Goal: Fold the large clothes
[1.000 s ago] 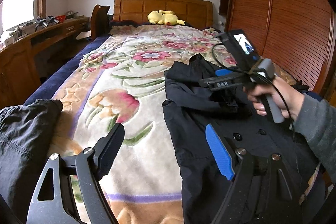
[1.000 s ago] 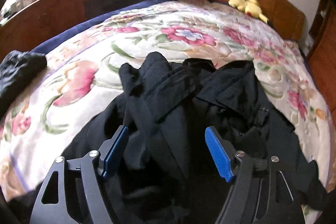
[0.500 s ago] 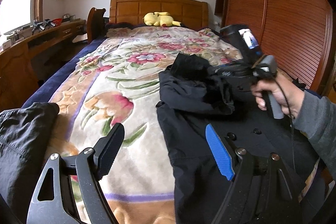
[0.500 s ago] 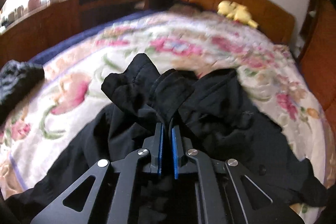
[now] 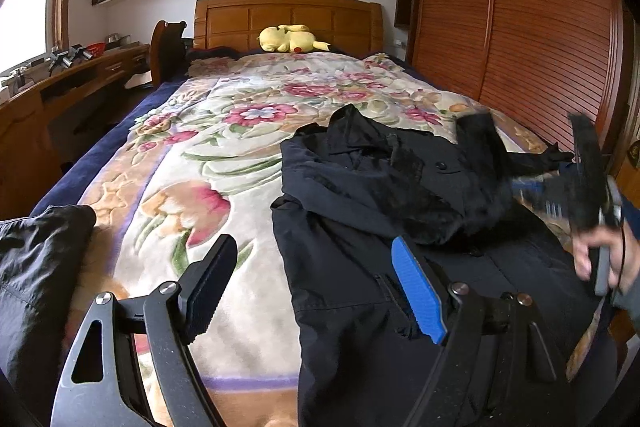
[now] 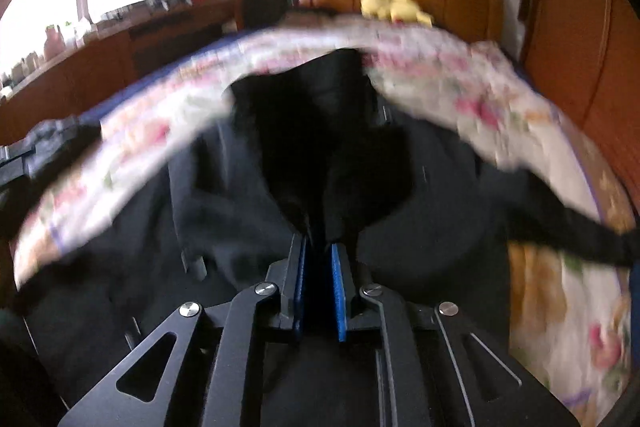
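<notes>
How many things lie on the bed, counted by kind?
Black coat, spread on the flowered blanket: 1
Second dark garment, at the near left corner: 1
Yellow plush toy, by the headboard: 1
Total: 3

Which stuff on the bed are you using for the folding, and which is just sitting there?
For the folding:
- black jacket, spread on the bed
- right gripper, black cloth between its pads as they ease apart
- left gripper, open, holding nothing

Just sitting there:
- yellow plush toy by the headboard
- dark garment at the bed's left edge
- flowered blanket
</notes>
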`<state>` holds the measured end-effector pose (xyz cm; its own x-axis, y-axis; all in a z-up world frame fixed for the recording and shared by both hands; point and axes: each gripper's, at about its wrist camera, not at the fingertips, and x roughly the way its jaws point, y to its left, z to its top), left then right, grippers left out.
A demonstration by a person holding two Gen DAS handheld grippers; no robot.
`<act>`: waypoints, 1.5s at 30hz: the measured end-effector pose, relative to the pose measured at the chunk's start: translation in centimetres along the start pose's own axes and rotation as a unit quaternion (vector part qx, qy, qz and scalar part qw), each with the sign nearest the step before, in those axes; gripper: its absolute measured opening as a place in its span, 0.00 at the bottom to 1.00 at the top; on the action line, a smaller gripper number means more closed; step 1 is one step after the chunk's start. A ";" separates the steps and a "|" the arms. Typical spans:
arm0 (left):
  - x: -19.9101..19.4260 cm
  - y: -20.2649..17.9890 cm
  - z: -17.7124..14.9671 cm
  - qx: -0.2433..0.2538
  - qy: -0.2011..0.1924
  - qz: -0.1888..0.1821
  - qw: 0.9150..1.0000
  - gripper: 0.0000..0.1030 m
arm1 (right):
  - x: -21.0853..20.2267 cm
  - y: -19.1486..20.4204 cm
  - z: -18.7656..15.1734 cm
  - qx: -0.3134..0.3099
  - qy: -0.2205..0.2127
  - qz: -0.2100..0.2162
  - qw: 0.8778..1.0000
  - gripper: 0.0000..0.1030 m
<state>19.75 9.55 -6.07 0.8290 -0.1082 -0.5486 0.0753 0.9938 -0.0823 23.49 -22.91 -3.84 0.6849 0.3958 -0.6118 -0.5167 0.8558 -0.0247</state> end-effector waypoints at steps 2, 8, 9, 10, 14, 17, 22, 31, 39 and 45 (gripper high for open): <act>0.1 -0.2 0.0 -0.001 0.000 -0.003 1.000 0.78 | -0.4 0.0 -1.6 0.005 0.012 0.006 1.000 0.13; 0.5 -0.8 -0.1 0.003 0.002 -0.004 1.000 0.78 | -3.3 -0.2 -3.7 0.023 0.018 0.004 1.000 0.25; 0.5 -0.9 -0.1 0.004 0.003 -0.004 1.000 0.78 | -3.4 -0.5 -3.3 0.019 0.018 -0.003 1.000 0.27; 0.6 -1.0 -0.2 0.005 0.004 -0.003 1.000 0.78 | -3.9 -0.4 -3.4 0.014 0.016 -0.009 1.000 0.33; 0.5 -1.4 -0.4 0.011 0.005 -0.001 1.000 0.78 | -5.8 0.2 -3.4 0.013 0.012 -0.004 1.000 0.46; 0.6 -1.5 -0.4 0.013 0.007 -0.003 1.000 0.78 | -7.4 0.2 -3.5 0.005 -0.003 -0.006 1.000 0.49; 0.7 -2.0 -0.6 0.014 0.006 -0.006 1.000 0.78 | -8.2 -2.9 -2.0 0.021 -0.026 -0.044 0.998 0.53; 1.8 -3.9 -1.1 0.027 0.020 -0.017 0.999 0.78 | -1.8 -9.3 0.8 0.089 0.044 -0.079 0.992 0.53; 2.2 -5.7 -1.2 0.048 0.026 -0.027 0.998 0.78 | 1.6 -10.0 -0.9 0.132 0.120 0.011 0.984 0.50; 2.0 -6.0 -0.8 0.048 0.021 -0.034 0.998 0.78 | -0.4 -9.3 1.7 0.058 0.055 -0.019 0.997 0.11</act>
<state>20.50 3.33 -7.38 0.7960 -0.1739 -0.5798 0.1846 0.9820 -0.0411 28.88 -30.51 -2.02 0.6394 0.3286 -0.6952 -0.4240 0.9049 0.0376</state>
